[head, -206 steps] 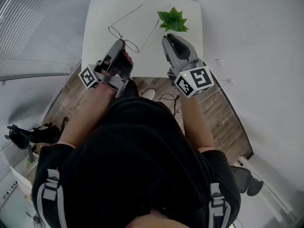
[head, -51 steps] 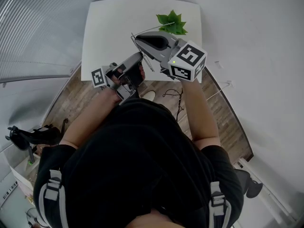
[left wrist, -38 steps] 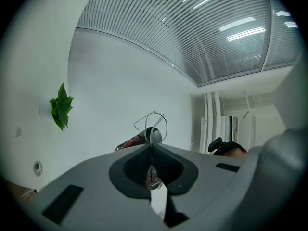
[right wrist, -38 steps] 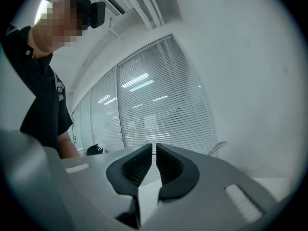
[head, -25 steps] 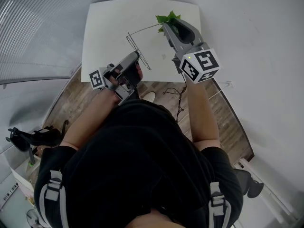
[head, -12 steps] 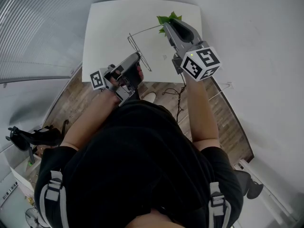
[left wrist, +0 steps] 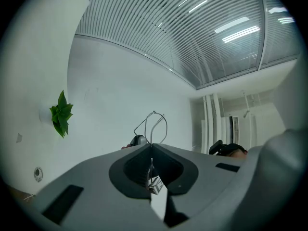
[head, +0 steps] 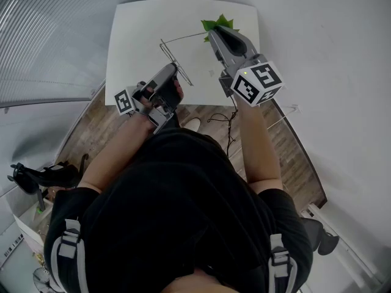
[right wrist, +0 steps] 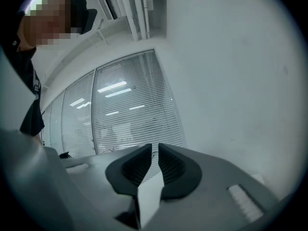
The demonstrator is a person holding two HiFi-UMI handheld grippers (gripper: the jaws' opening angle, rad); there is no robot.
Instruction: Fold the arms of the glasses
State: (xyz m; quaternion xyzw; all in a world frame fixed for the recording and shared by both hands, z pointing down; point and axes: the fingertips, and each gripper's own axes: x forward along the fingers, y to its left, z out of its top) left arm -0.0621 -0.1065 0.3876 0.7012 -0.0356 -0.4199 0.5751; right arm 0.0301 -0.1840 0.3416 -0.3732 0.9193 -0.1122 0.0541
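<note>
Since the earlier frame, right gripper [head: 214, 33] jaws are narrowed to an empty slit; glasses [left wrist: 154, 112] are pinched by left gripper [head: 173, 68], arm extended toward plant [head: 220, 24].

The thin wire-framed glasses [head: 176, 63] look metallic. The white rectangular tabletop [head: 131, 35] is smooth and matt. The brown plank floor [head: 91, 127] looks wood-grained.

**Glasses lifted, right jaws closing in**

Glasses [head: 174, 60] were flat on table [head: 131, 35], now raised and pinched in left gripper [head: 171, 69]. Right gripper [head: 215, 34] swung from lying across the frame to the far arm's tip. Its jaws have just been closing to a narrow gap, nothing clearly between.
</note>
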